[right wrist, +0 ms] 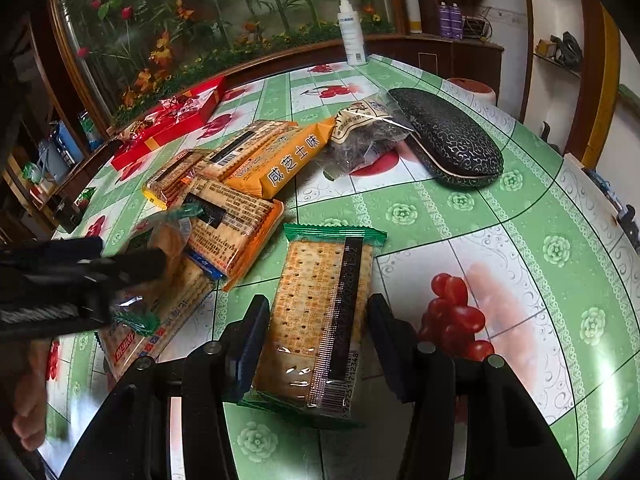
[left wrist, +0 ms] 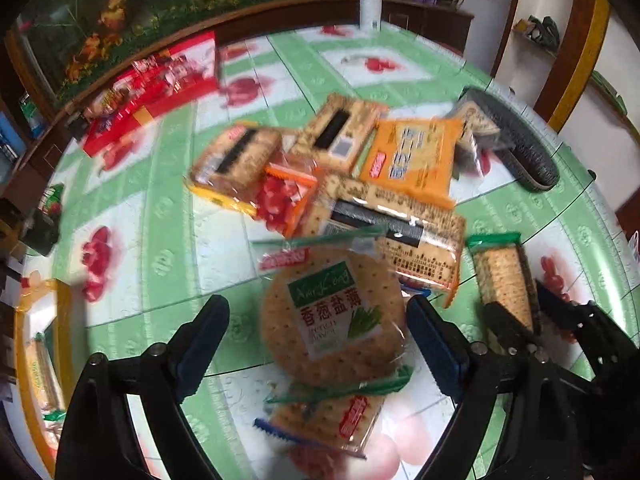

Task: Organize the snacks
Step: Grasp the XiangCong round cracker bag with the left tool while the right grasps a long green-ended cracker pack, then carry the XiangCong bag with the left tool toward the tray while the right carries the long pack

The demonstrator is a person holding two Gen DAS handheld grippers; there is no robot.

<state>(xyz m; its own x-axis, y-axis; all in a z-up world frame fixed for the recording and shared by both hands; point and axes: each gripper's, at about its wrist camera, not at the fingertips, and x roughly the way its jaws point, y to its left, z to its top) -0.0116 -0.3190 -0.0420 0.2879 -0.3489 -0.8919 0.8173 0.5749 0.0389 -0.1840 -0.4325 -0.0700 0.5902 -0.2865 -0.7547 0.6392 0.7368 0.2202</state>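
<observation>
- The round tabletop, covered in a green-and-white cloth printed with red fruit, fills both views under a glass sheet.
- A red cardboard box holding wrapped sweets sits at the upper left of the left wrist view, well apart from the snack pile.
- A black oval case with silver scroll pattern lies at the upper right of the right wrist view, just beside a clear bag of dark dried snack.
- A white spray bottle stands upright at the far edge, top centre.
- A heap of about 6 cracker packets lies overlapping at the centre of the left wrist view, among them an orange cheese-cracker packet.
- The round scallion cracker packet with green label lies between the spread fingers of the left gripper; the fingers are released, with gaps on both sides.
- The rectangular soda cracker packet in clear wrap with green ends sits at lower centre of the right wrist view, between the fingers of the right gripper; its left finger touches the packet, the right stands slightly off, so I cannot tell whether it is clenched.
- A blue-edged cracker packet lies below the round one.
</observation>
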